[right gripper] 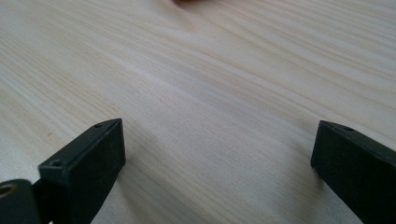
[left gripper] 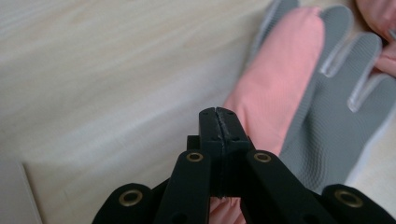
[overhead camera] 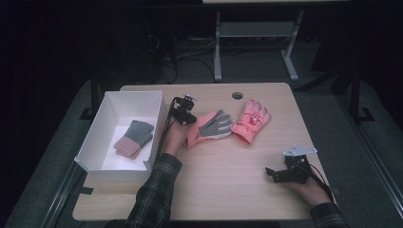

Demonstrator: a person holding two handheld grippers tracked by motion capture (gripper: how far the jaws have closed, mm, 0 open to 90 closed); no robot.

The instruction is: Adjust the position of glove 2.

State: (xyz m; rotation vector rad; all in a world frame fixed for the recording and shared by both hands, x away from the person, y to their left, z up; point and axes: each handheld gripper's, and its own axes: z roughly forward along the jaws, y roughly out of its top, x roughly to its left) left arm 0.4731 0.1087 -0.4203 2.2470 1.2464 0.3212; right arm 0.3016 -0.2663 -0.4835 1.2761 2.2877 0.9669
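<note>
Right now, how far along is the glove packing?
Done: one knit pair lies in the white box. In hand: the left gripper is shut at the palm-up pink glove; whether it pinches fabric is unclear. Left: that glove and the second pink glove. Right gripper open, idle.

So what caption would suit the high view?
Left tongs shut at a pink-and-grey glove, knitted gloves boxed, right tongs open.
</note>
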